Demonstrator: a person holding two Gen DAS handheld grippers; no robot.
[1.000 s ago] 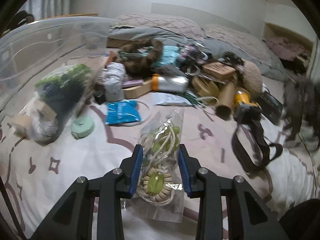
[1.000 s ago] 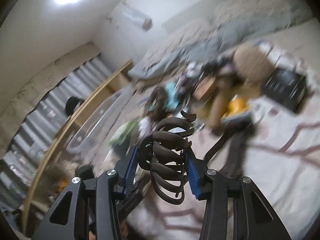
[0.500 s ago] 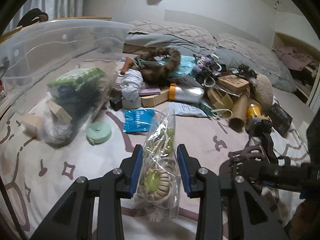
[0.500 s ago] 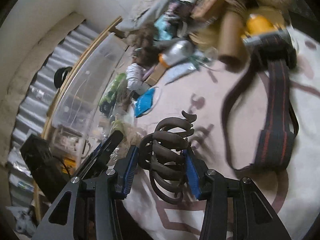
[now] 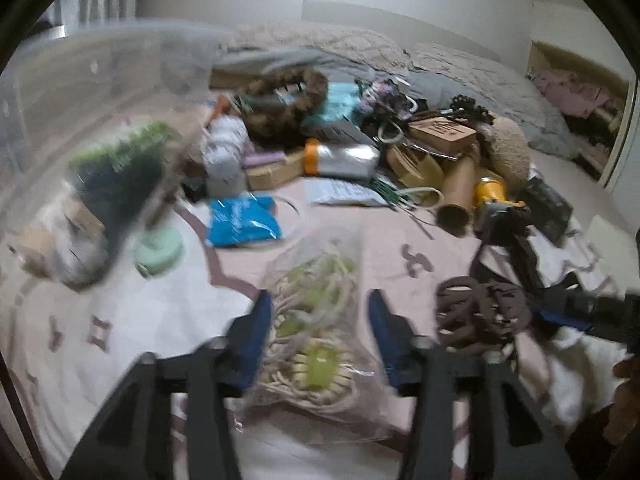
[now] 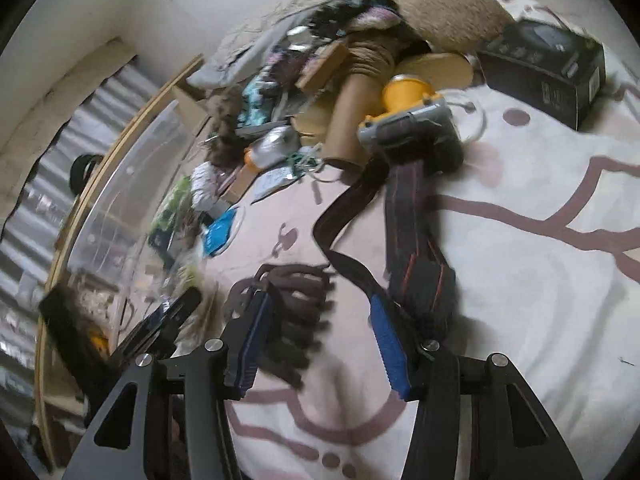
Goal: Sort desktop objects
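**Both claws opening over a cluttered bed**

A bed (image 5: pixel 120 320) covered in a pale blanket with mauve line patterns fills both views, with grey pillows and a white wall behind. A clear plastic bin (image 5: pixel 80 100) stands at the left edge, holding a green-and-black bundle among other things. Across the middle lies a heap of clutter: a blue packet (image 5: pixel 242 222), a mint round case (image 5: pixel 158 250), a silver bottle with an orange cap (image 5: pixel 340 160), a cardboard tube (image 5: pixel 460 192) and a yellow tool (image 5: pixel 494 196) with a dark strap (image 6: pixel 416 248) trailing towards the camera.

The left claw (image 5: pixel 318 332) is opening; a clear bag of beige cord and green pieces (image 5: pixel 316 320) lies between its blue pads on the blanket, the right pad plainly clear of it, the left pad just beside it.

The right claw (image 6: pixel 316 332) is also opening. The brown hair clip (image 6: pixel 288 312) rests on the blanket against its left pad, with a wide gap to the right pad. In the left wrist view the clip (image 5: pixel 480 316) sits just beside the bag, to its right.
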